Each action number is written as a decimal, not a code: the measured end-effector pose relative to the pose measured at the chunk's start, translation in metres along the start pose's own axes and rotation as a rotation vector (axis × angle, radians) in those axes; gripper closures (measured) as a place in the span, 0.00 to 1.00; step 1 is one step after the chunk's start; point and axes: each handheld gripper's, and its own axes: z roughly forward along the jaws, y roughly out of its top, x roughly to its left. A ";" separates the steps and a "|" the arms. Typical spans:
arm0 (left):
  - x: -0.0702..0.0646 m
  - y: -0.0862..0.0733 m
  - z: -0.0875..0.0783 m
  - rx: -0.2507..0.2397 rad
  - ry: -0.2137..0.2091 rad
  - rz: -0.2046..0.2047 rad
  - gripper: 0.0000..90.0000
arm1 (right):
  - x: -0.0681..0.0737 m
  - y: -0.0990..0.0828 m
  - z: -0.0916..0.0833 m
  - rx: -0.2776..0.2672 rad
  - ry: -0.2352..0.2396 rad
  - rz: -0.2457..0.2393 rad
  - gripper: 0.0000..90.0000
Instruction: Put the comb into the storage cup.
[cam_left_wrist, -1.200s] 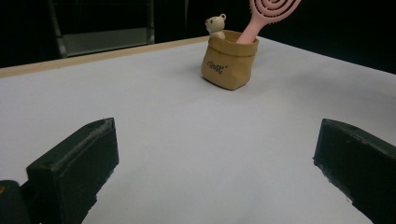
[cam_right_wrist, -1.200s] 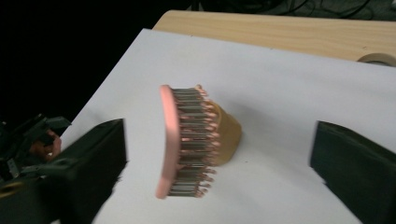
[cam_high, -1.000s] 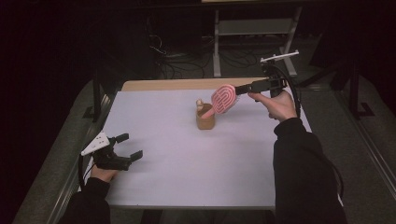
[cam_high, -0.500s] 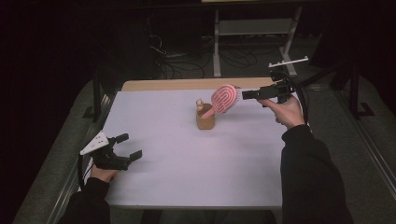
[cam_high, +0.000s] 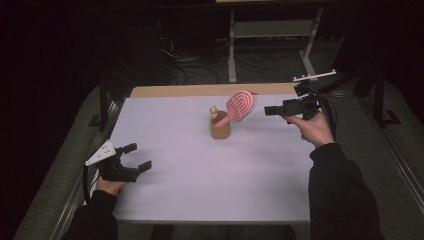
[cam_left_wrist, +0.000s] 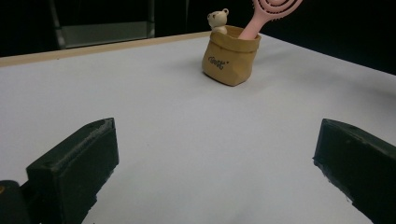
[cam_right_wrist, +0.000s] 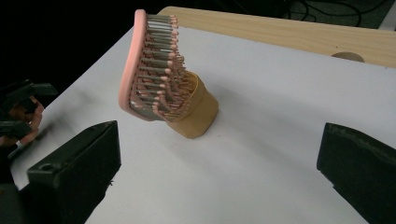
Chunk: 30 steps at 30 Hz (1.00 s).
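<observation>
A pink hairbrush (cam_high: 241, 106) stands handle-down in a small tan bag (cam_high: 220, 130) near the far middle of the white table (cam_high: 210, 185), its head leaning to the right. A little bear toy (cam_high: 214, 110) peeks from the bag's left side. My right gripper (cam_high: 270, 111) hovers open just right of the brush head, apart from it; the right gripper view has bristles (cam_right_wrist: 159, 70) and bag (cam_right_wrist: 196, 116) ahead between the empty jaws. My left gripper (cam_high: 138, 156) rests open at the table's near left. The left gripper view looks at bag (cam_left_wrist: 231, 56), bear (cam_left_wrist: 217, 19) and brush handle (cam_left_wrist: 254, 25) far ahead.
A bare wooden strip (cam_high: 200, 90) runs along the table's far edge. Behind it stand a metal rack (cam_high: 270, 30) and floor cables (cam_high: 185, 67). The other hand with its gripper (cam_right_wrist: 21, 112) appears at the left of the right gripper view.
My right gripper has drawn back to the right, away from the brush head. The brush stays leaning in the bag. The left gripper has not moved.
</observation>
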 end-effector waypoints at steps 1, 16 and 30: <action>0.000 0.000 0.000 0.001 0.001 0.000 0.00 | -0.001 -0.004 -0.002 -0.006 -0.002 -0.007 0.00; 0.000 -0.001 0.001 0.016 -0.002 -0.001 0.00 | -0.007 -0.036 -0.008 -0.045 -0.045 -0.033 0.00; -0.001 -0.002 0.003 0.029 -0.013 -0.002 0.00 | -0.014 -0.060 -0.008 -0.022 -0.067 -0.029 0.00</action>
